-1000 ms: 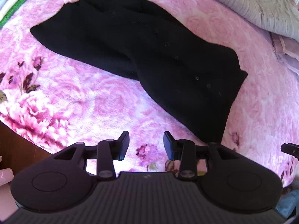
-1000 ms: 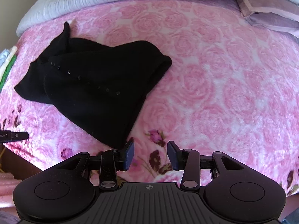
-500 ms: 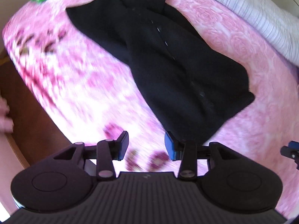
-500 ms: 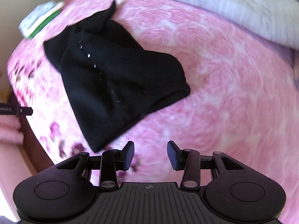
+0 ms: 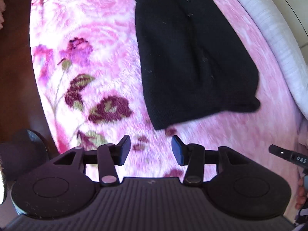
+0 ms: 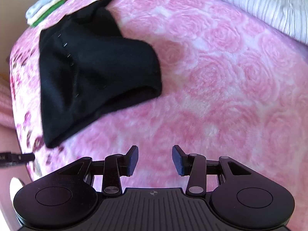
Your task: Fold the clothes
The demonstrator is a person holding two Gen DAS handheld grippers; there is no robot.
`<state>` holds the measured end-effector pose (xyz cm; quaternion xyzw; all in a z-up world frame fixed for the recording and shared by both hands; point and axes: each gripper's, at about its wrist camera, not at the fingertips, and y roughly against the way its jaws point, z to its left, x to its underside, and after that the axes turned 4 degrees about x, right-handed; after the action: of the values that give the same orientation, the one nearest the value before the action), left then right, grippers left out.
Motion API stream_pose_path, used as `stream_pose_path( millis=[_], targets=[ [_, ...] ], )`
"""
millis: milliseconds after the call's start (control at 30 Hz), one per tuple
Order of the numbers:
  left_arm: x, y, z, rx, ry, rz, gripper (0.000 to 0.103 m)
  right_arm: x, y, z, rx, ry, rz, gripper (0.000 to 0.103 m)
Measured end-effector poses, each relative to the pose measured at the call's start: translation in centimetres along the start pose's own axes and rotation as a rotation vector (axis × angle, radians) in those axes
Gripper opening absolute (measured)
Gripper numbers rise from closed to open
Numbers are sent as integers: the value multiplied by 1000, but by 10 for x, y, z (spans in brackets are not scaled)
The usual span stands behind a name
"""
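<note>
A black buttoned garment lies crumpled on a pink rose-patterned blanket. My left gripper hovers just short of the garment's near hem corner; its jaws are opening and nothing is between them. In the right wrist view the same black garment lies to the upper left. My right gripper is open over bare pink blanket, to the right of the garment's hem, holding nothing.
A white ribbed quilt runs along the far side of the bed and shows again as the quilt in the right wrist view. Folded white and green cloth lies beyond the garment. The bed's edge and dark wood floor are at left.
Both grippers have dropped closer to the bed and rolled, so the garment now looks larger and turned. The left jaws have widened. The right jaws keep the same gap.
</note>
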<state>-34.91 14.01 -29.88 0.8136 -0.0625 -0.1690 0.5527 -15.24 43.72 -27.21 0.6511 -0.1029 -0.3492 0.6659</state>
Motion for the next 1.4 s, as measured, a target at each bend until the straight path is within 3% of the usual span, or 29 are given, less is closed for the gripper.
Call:
stream_pose_path(
  millis=[100,233,333,400,533,600,700,800,833,867,933,967,1067,1200,1233,1267,1300,1400],
  targets=[
    [8,-18,-6,-18,-12,-32,44,-9,-21,-5,4,70,-42,43],
    [17,-30,-1,-27,114,-144,44,-17,-42,2,17,210,-135,43],
    [20,-38,-5,-52,135,-202,43,-20,-56,10,30,312,-226,43],
    [22,-41,-11,-68,126,-242,44,-21,-67,14,59,376,-275,43],
    [31,-50,-30,-134,56,-286,56,-18,-92,23,118,538,-336,42],
    [36,-51,-38,-168,12,-299,57,-16,-96,30,137,621,-373,42],
    [45,-49,-39,-173,38,-321,57,-10,-96,41,157,754,-434,42],
    [45,-52,-39,-185,56,-353,53,-4,-100,47,158,840,-436,42],
    [42,-51,-39,-184,66,-377,41,-3,-103,47,159,858,-430,41],
    [38,-49,-36,-159,78,-401,25,-1,-105,48,159,876,-425,29],
    [27,-45,-31,-101,107,-412,18,-5,-107,44,156,860,-408,9],
    [24,-42,-32,-110,79,-402,9,-8,-107,41,154,844,-399,5],
    [18,-21,-43,-162,-57,-409,6,-15,-70,31,102,709,-465,3],
    [37,88,-97,-232,-506,-740,6,-19,-9,14,28,499,-569,2],
    [45,106,-104,-235,-582,-759,6,-13,11,7,17,435,-591,2],
    [54,113,-105,-221,-612,-715,6,-7,31,-1,6,371,-612,2],
    [64,104,-99,-204,-607,-612,6,2,36,-7,11,336,-581,2],
    [105,54,-70,-188,-576,-241,9,36,-3,-17,90,369,-291,3]
  ],
)
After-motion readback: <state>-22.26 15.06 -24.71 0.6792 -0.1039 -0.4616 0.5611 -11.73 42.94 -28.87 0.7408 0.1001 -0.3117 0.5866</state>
